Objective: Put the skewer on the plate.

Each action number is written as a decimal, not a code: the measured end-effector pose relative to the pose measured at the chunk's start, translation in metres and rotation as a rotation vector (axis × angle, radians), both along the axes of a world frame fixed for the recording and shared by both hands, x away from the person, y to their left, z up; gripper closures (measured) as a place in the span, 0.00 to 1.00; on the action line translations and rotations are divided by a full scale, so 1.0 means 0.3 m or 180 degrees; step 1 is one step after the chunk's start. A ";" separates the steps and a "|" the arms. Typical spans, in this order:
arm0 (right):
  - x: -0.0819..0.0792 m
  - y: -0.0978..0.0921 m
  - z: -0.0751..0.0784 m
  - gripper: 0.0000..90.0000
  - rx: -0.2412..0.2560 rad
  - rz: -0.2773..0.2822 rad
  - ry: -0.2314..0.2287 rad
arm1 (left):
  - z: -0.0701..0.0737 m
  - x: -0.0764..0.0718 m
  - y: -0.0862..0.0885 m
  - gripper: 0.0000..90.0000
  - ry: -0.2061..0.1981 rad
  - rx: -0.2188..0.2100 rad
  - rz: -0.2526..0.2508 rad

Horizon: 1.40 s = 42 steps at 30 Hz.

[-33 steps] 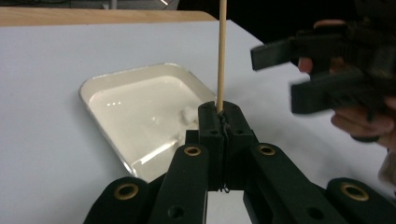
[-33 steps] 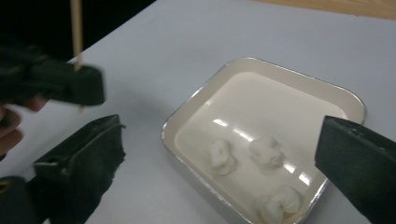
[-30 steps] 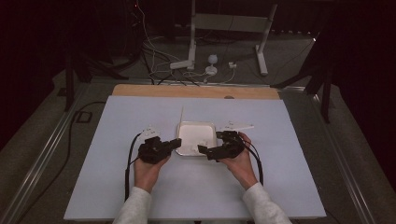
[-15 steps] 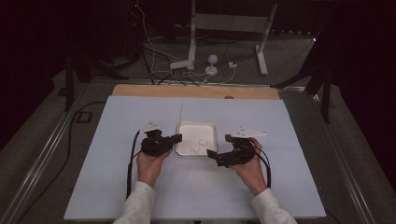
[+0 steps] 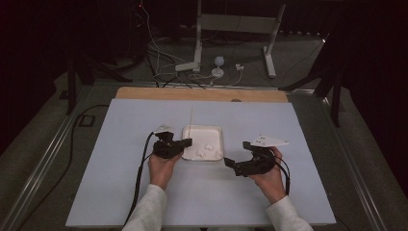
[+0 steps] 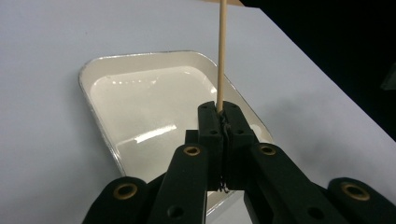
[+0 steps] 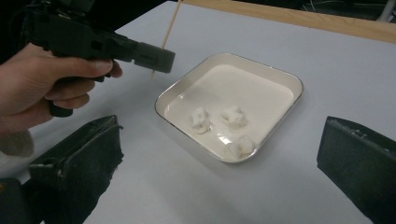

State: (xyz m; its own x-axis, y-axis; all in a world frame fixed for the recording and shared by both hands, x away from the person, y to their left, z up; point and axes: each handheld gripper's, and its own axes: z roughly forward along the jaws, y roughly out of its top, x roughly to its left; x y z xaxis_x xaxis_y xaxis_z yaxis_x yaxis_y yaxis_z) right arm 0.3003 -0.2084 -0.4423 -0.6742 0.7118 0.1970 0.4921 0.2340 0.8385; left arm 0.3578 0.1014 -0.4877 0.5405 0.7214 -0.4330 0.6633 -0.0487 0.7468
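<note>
A shallow white tray (image 5: 202,128) (image 7: 280,79) sits mid-table with three small white lumps (image 5: 209,147) (image 7: 233,116) inside. My left gripper (image 5: 186,143) (image 6: 219,112) hovers at the tray's left edge, shut on a thin wooden skewer (image 5: 191,120) (image 6: 221,46) that points up and away. The right gripper view also has this left gripper (image 7: 158,57) and its skewer (image 7: 171,24) above the tray's far left corner. My right gripper (image 5: 236,155) (image 7: 220,136) stands wide open just right of the tray, nothing between its jaws.
The pale blue mat (image 5: 120,192) has bare room on all sides of the tray. A wooden board edge (image 5: 202,94) runs along the back. Beyond it are stand legs (image 5: 197,43) and cables on the floor.
My right gripper has drawn back from the tray's right edge, to the right and toward the person. The left gripper with the skewer has barely moved.
</note>
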 end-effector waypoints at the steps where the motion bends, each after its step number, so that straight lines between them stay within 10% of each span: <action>1: -0.001 -0.005 0.001 0.00 0.0000 -0.0004 -0.0007 | -0.006 0.003 -0.005 1.00 0.0013 0.0008 0.0003; 26: -0.014 -0.023 0.000 0.00 -0.0036 -0.0017 -0.0008 | -0.114 0.002 -0.048 0.97 0.0367 0.0106 0.0325; 42: -0.014 -0.030 -0.003 0.00 -0.0031 -0.0022 -0.0006 | -0.064 -0.030 -0.021 0.38 0.0109 -0.0153 0.0232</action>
State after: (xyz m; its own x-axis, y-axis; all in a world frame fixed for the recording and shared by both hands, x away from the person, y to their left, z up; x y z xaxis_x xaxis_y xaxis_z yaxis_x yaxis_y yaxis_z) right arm 0.2960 -0.2175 -0.4433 -0.6696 0.7183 0.1888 0.4922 0.2387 0.8371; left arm 0.3489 0.0950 -0.5068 0.4716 0.7362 -0.4854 0.6890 0.0359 0.7239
